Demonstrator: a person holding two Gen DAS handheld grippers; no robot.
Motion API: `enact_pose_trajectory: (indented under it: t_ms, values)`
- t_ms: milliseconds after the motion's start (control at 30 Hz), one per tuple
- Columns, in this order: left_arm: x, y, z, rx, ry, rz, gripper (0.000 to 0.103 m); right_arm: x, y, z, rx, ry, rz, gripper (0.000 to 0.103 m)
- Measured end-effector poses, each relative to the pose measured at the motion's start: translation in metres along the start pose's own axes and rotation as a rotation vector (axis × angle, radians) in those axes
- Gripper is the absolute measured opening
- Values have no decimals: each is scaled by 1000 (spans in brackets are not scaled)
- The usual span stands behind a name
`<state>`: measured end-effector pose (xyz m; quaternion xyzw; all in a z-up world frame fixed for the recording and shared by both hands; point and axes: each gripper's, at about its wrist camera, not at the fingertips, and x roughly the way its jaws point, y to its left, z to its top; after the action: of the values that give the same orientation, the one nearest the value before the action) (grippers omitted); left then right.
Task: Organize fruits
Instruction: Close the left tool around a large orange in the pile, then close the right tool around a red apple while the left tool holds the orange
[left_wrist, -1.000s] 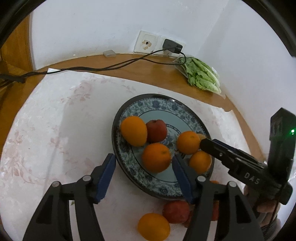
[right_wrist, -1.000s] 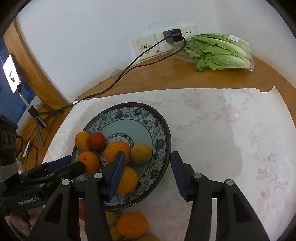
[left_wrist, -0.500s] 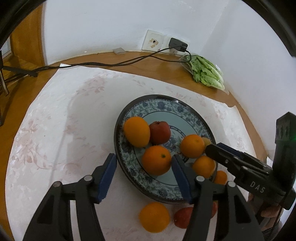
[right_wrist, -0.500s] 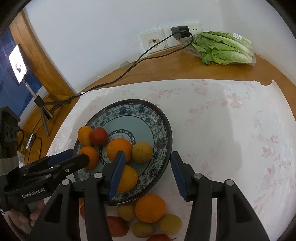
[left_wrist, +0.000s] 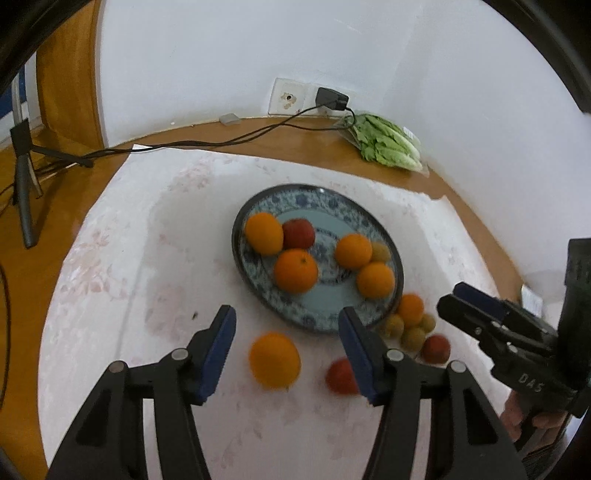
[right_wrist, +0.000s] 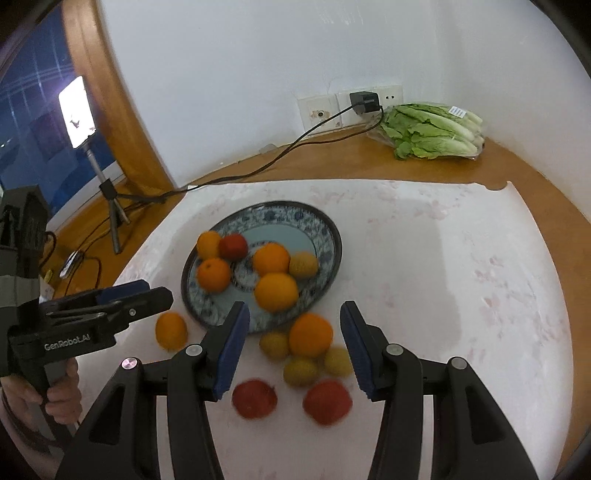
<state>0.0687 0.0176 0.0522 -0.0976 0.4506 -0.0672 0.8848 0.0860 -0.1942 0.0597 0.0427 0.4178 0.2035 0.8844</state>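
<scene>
Fruits are lying partly in the round blue-patterned ceramic plate (right_wrist: 325, 229): four oranges, one red apple and one small yellow fruit. More are sitting on the white floral tablecloth (right_wrist: 443, 280) just beside its near rim. The left gripper (left_wrist: 286, 349) is hovering wide open over a loose round orange (left_wrist: 274, 360). The right gripper (right_wrist: 293, 345) is also hanging released, above a second orange (right_wrist: 311, 335) and two red apples (right_wrist: 327, 401).

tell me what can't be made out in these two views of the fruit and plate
- Left wrist view: the red fruit near the left claw is half hidden behind a finger and blurred; apple or not is unclear.
- Right wrist view: the small yellow fruits in front of the plate are motion-blurred; their kind can't be told.
- Left wrist view: the right claw shows side-on, so its gap is unreadable there.
</scene>
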Motion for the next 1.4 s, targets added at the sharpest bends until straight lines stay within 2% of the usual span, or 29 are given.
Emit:
enact_pose_trajectory:
  t_ms: [367, 600, 733, 800, 967, 1400]
  values:
    - [8, 5, -29, -10, 27, 67, 60, -17, -12, -44, 65, -16, -36, 52]
    - [18, 12, -35, -37, 43, 54, 41, -8, -24, -54, 107, 1, -38, 52]
    - [21, 12, -35, -41, 41, 48, 38, -4, -26, -56, 113, 5, -33, 48]
    - [21, 13, -36, -42, 40, 46, 36, -2, -27, -57, 117, 13, -30, 43]
    - [21, 13, -36, -41, 38, 39, 36, 4, -24, -60, 113, 25, -4, 34]
    - [4, 5, -25, -35, -7, 0, 36, -4, -19, -60, 99, 1, -24, 33]
